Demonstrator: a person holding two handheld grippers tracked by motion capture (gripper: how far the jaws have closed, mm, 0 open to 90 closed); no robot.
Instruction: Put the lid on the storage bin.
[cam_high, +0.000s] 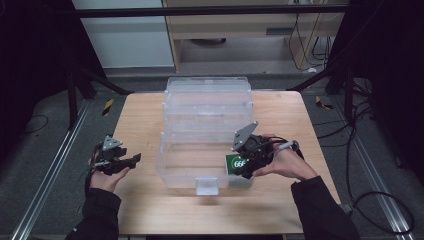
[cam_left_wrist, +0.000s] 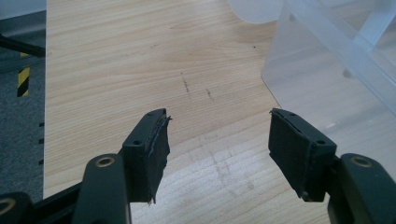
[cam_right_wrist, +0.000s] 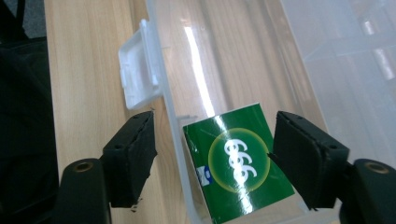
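Observation:
A green pack (cam_right_wrist: 238, 163) with a white number in a yellow ring lies in the front compartment of a clear plastic box (cam_right_wrist: 168, 107), against its near wall. In the high view the pack (cam_high: 233, 163) is at the box's (cam_high: 207, 107) front right corner. My right gripper (cam_right_wrist: 212, 140) straddles that wall: one jaw stands outside it with a gap, the other inside beside the pack's far edge. The same gripper (cam_high: 240, 169) is held in a hand at the box's right front. My left gripper (cam_left_wrist: 217, 126) is open over bare wood, left of the box (cam_left_wrist: 299, 70), with nothing between its jaws; in the high view this gripper (cam_high: 134, 160) points right.
The stepped clear box stands mid-table on the wooden top (cam_high: 145, 125). A white latch tab (cam_high: 206, 186) juts from its front wall, and the right gripper view has the tab (cam_right_wrist: 137, 70) just ahead of the outer jaw. Dark frame legs and cables surround the table.

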